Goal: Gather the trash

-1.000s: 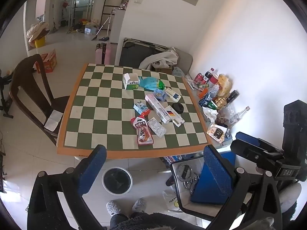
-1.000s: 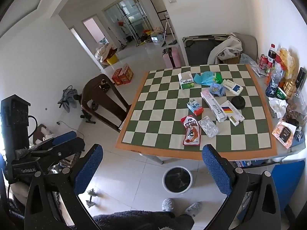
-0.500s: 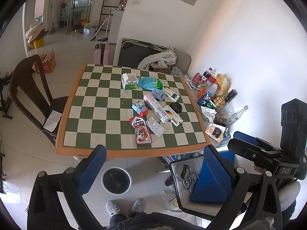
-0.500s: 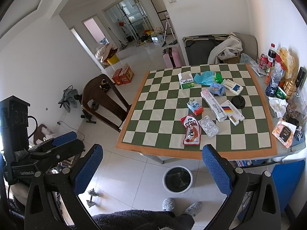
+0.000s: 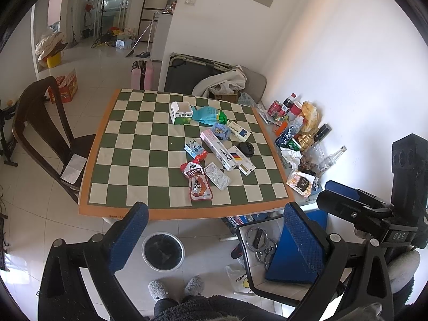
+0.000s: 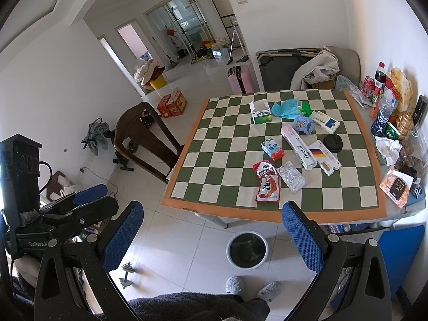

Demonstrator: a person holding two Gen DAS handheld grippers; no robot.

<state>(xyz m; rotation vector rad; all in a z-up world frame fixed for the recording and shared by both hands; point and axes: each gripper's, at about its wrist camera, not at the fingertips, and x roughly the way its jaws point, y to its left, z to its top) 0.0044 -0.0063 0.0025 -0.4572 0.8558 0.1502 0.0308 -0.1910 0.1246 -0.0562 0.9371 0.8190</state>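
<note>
My left gripper (image 5: 212,230) and right gripper (image 6: 211,230): both wide open, empty, raised slightly since previous second. Red snack wrapper (image 5: 197,180) at 12 o'clock on checkered table (image 5: 139,147); bin (image 5: 163,251) below, nothing collected yet.

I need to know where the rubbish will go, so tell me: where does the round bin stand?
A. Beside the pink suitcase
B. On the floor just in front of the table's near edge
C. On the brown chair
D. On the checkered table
B: the round bin stands on the tiled floor by the near edge of the checkered table, just ahead of the person's slippers.
</note>
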